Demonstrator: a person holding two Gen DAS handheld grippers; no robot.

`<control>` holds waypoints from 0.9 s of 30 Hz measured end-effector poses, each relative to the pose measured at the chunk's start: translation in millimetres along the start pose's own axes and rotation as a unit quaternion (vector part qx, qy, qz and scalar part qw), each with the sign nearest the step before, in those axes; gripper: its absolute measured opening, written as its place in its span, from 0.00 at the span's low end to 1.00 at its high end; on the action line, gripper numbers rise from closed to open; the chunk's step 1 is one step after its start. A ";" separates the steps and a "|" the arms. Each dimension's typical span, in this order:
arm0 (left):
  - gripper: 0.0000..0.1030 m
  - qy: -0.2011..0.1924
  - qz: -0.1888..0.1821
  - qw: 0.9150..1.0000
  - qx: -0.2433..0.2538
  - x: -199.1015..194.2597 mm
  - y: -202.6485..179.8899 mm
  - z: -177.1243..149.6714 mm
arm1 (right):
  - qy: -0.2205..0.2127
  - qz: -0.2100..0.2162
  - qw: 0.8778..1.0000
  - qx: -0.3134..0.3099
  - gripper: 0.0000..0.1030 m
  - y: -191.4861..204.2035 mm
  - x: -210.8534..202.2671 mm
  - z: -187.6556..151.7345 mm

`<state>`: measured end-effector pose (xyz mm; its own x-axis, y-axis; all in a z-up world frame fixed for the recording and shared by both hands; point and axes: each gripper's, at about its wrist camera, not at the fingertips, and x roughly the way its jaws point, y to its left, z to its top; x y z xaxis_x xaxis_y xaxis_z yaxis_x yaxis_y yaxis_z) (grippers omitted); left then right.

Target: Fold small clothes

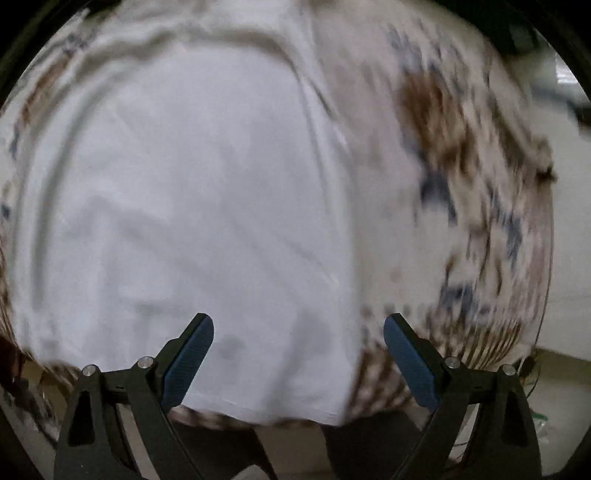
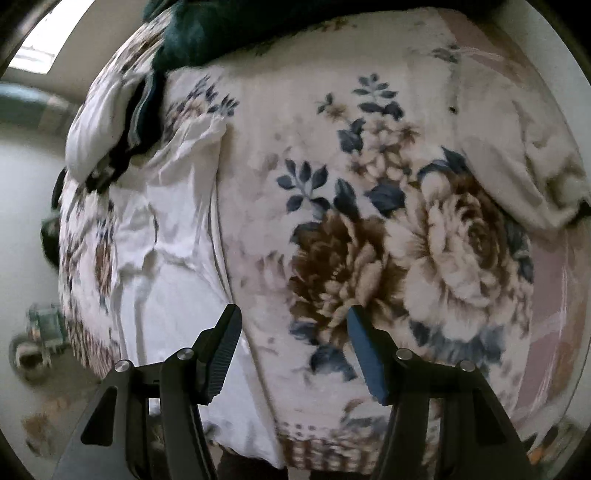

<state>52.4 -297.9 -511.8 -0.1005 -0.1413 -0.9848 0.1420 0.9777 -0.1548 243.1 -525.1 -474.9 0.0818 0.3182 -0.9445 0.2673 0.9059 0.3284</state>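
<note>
The left gripper (image 1: 298, 354) hung over the white garment (image 1: 192, 221), its fingers (image 1: 190, 354) spread wide with nothing between them. That view was smeared with motion blur, yet the white cloth filled most of it, lying flat with soft creases on the floral blanket (image 1: 480, 192), whose brown and blue blooms showed only as streaks along the right side.

The right wrist view was much sharper. The right gripper (image 2: 293, 352) hovered with its fingers (image 2: 369, 354) also apart and empty, one finger above the edge of the white garment (image 2: 173, 266), the other above the floral blanket (image 2: 369, 229). Here the garment appeared as a long wrinkled strip down the left side, and the big brown and cream flowers with blue leaves read clearly.

Only this view showed the dark green cloth (image 2: 192, 33) heaped at the far end, a folded white piece (image 2: 92, 125) beside it with dark fabric tucked against it, and a cream garment (image 2: 524, 166) bunched at the right edge. Whether the blanket covered a bed or a desk could not be told.
</note>
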 end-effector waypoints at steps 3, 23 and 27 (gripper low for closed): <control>0.92 0.011 0.017 1.000 -0.001 29.5 -24.7 -13.0 | 0.010 0.025 1.000 -0.015 0.60 -5.2 18.6 14.4; 0.02 -0.125 0.039 0.989 -0.075 25.7 -1.7 4.6 | 0.007 0.175 0.984 0.030 0.23 79.8 194.3 218.0; 0.02 -0.142 0.025 0.985 -0.099 4.5 9.0 6.5 | -0.002 0.152 0.988 0.008 0.04 98.7 189.5 219.3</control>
<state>59.6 -290.7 -518.2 0.1843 -0.1031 -0.9774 -0.0571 0.9917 -0.1154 495.5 -436.7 -623.9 0.1647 0.5746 -0.8017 0.2454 0.7633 0.5976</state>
